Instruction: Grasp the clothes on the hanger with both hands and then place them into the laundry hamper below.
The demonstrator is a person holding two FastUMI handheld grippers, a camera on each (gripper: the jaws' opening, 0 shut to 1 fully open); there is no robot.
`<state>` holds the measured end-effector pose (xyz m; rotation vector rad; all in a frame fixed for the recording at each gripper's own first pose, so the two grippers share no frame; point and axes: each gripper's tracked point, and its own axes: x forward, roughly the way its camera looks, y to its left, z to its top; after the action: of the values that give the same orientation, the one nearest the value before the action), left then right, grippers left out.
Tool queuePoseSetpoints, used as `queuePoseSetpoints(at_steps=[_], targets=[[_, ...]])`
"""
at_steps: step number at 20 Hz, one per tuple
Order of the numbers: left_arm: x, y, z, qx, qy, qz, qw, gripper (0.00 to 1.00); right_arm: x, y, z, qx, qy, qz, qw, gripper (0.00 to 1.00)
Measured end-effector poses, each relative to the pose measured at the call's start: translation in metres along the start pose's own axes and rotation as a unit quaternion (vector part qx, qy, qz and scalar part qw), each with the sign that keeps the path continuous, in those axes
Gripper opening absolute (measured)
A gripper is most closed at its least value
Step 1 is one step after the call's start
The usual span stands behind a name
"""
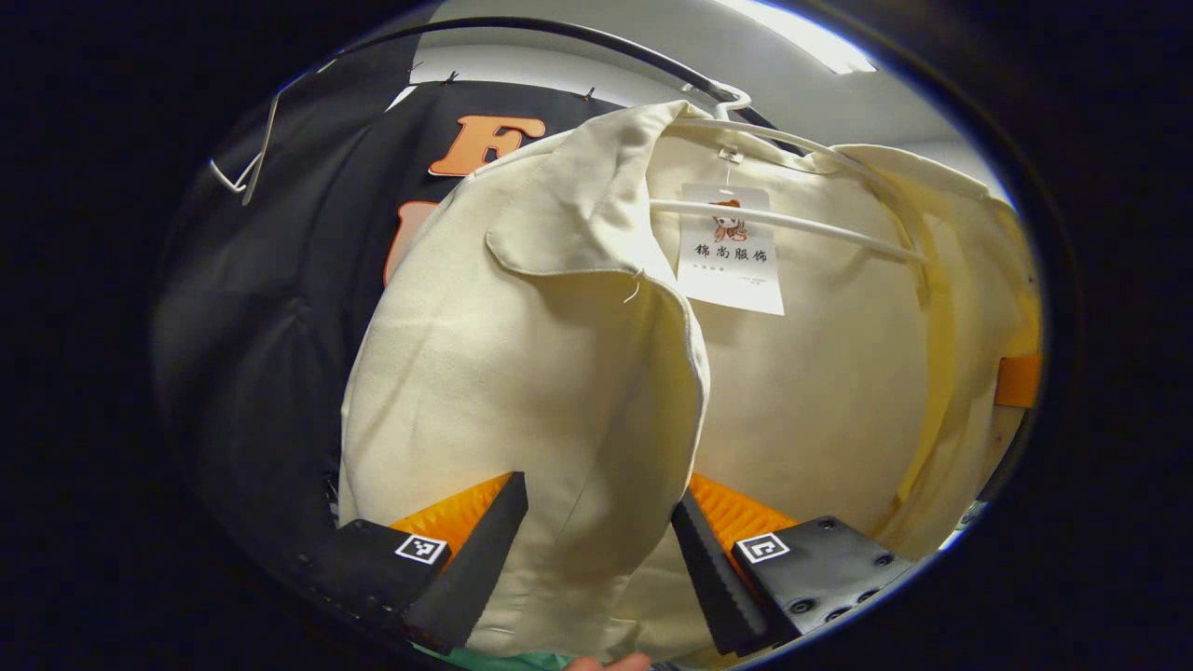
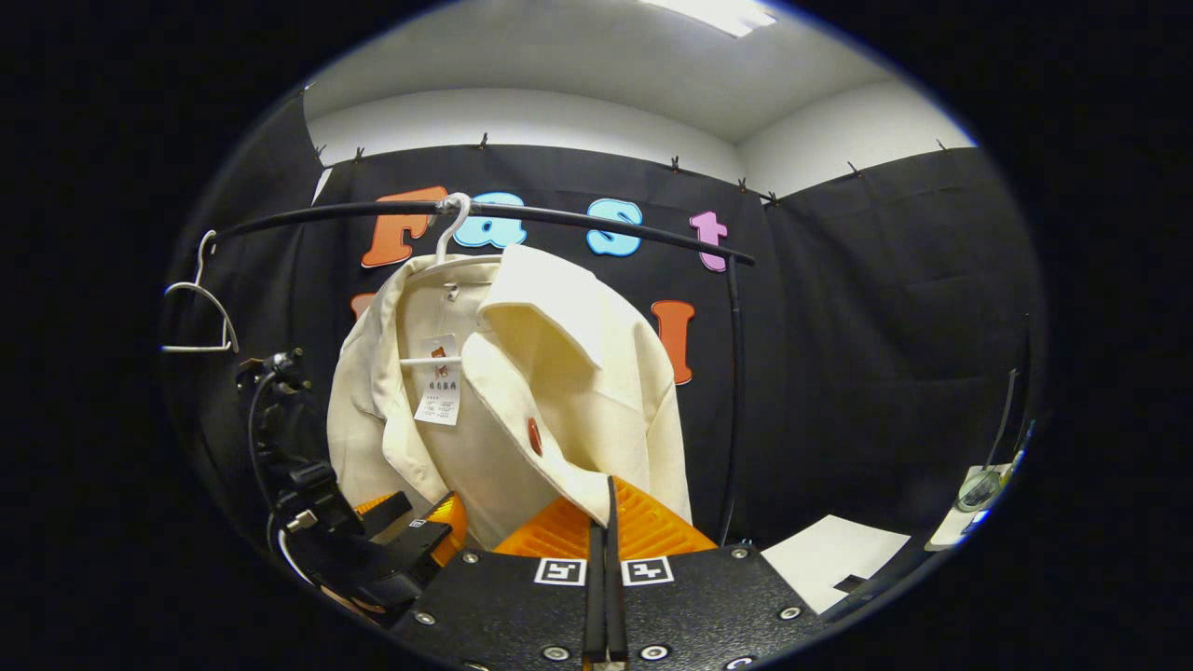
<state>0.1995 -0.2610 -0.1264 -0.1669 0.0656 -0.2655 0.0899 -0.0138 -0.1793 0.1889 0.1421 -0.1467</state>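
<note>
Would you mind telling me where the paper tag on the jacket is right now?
The paper tag hangs inside the open cream jacket, just below the white hanger on the black rail, left of centre in the right gripper view.

Cloth-walled booth with garment rail (image 2: 485,212)

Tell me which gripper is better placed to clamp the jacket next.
Left. The left gripper is open with the jacket's front panel between its fingers. The right gripper looks shut already, pinching the other front edge.

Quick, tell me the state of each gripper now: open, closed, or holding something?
Left gripper: open, fingers on either side of the cream jacket's front panel.
Right gripper: closed, pinching the jacket's front edge.
</note>
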Motion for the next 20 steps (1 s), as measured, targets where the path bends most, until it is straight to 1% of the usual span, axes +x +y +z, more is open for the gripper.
queuePoseSetpoints(at_steps=[1,2,3,4,6,9,10,11,13,14,16,20], targets=[[0.002,0.005,0.001,0.011,-0.002,0.008,1.000,0.96,0.000,0.001,-0.001,0.000,0.000,0.002,1.000,0.00],[0.003,0.013,0.003,0.024,-0.006,0.019,1.000,1.00,0.000,0.001,-0.001,0.001,0.000,0.004,1.000,0.00],[0.004,0.021,0.005,0.034,-0.010,0.028,0.999,0.94,0.001,0.001,-0.001,0.002,0.000,0.006,1.000,0.00],[0.005,0.027,0.010,0.043,-0.018,0.035,0.998,0.93,0.002,0.002,-0.002,0.003,0.000,0.007,1.000,0.00],[0.004,0.041,0.017,0.056,-0.031,0.046,0.997,0.80,0.003,0.001,-0.003,0.006,0.000,0.007,1.000,0.00],[0.002,0.061,0.030,0.093,-0.043,0.060,0.993,0.34,0.004,0.000,-0.003,0.006,-0.003,0.003,1.000,0.00],[-0.002,0.066,0.033,0.104,-0.046,0.061,0.992,0.24,0.003,-0.001,-0.002,0.006,-0.004,0.003,1.000,0.00],[-0.005,0.069,0.037,0.117,-0.045,0.053,0.991,0.10,0.002,-0.003,-0.002,0.006,-0.005,0.002,1.000,0.00],[-0.013,0.076,0.047,0.136,-0.046,0.042,0.989,0.11,0.002,-0.003,0.001,0.006,-0.008,0.005,1.000,0.00],[-0.020,0.082,0.057,0.151,-0.054,0.046,0.986,0.11,0.001,-0.004,0.003,0.004,-0.012,0.006,1.000,0.00],[-0.037,0.105,0.081,0.191,-0.075,0.082,0.975,0.10,-0.003,-0.009,0.010,-0.001,-0.021,0.005,1.000,0.00],[-0.058,0.128,0.114,0.245,-0.100,0.116,0.957,0.10,-0.011,-0.021,0.027,-0.003,-0.054,-0.010,0.998,0.00]])
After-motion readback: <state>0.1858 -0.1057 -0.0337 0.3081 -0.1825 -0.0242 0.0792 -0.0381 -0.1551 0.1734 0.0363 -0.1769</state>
